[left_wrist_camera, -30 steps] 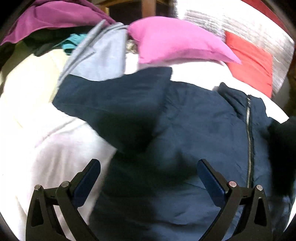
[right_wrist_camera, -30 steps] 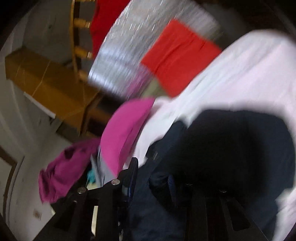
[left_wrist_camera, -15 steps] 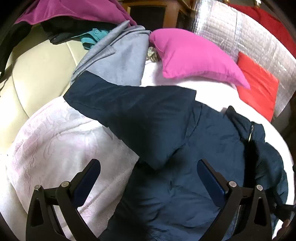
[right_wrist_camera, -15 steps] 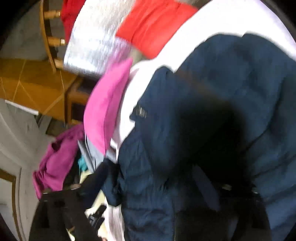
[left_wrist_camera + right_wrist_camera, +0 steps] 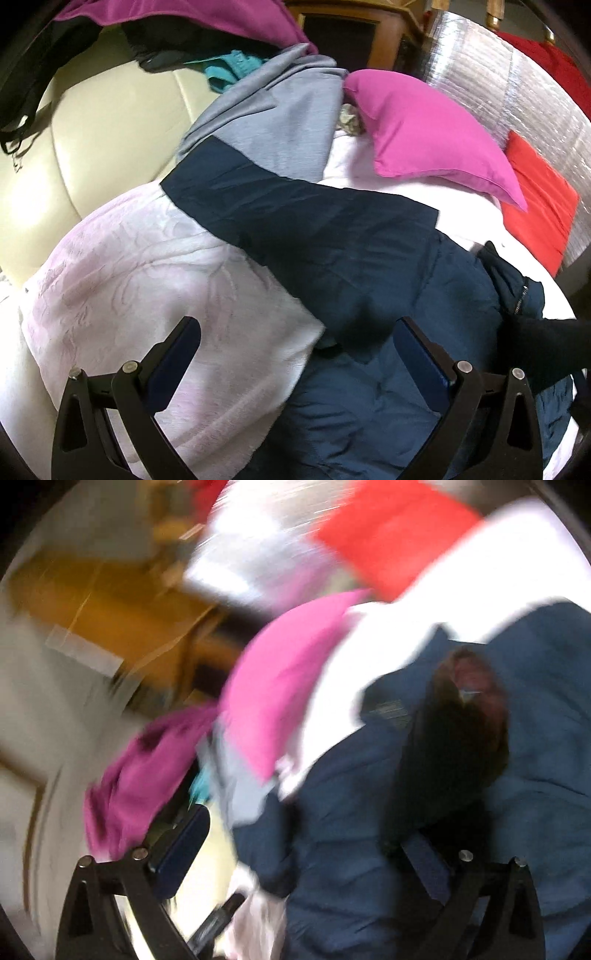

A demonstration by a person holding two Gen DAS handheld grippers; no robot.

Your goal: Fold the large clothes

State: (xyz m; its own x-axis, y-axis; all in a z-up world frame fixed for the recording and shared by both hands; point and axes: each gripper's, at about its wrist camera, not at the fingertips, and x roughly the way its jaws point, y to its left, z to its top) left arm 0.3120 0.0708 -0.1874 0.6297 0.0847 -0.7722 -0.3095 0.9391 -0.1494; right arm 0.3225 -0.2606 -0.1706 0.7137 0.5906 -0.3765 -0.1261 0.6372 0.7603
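while the navy jacket (image 5: 369,266) lies spread on the pale pink blanket (image 5: 147,295) below a pink pillow (image 5: 424,140), left gripper (image 5: 295,354) and right gripper (image 5: 303,849) fingers gape wide, holding nothing.

blurred navy jacket (image 5: 369,849) beside pink pillow (image 5: 280,686)

The jacket (image 5: 369,266) lies on the blanket (image 5: 147,295), one sleeve reaching toward the hoodie (image 5: 280,122), with a pillow (image 5: 424,129) behind it.
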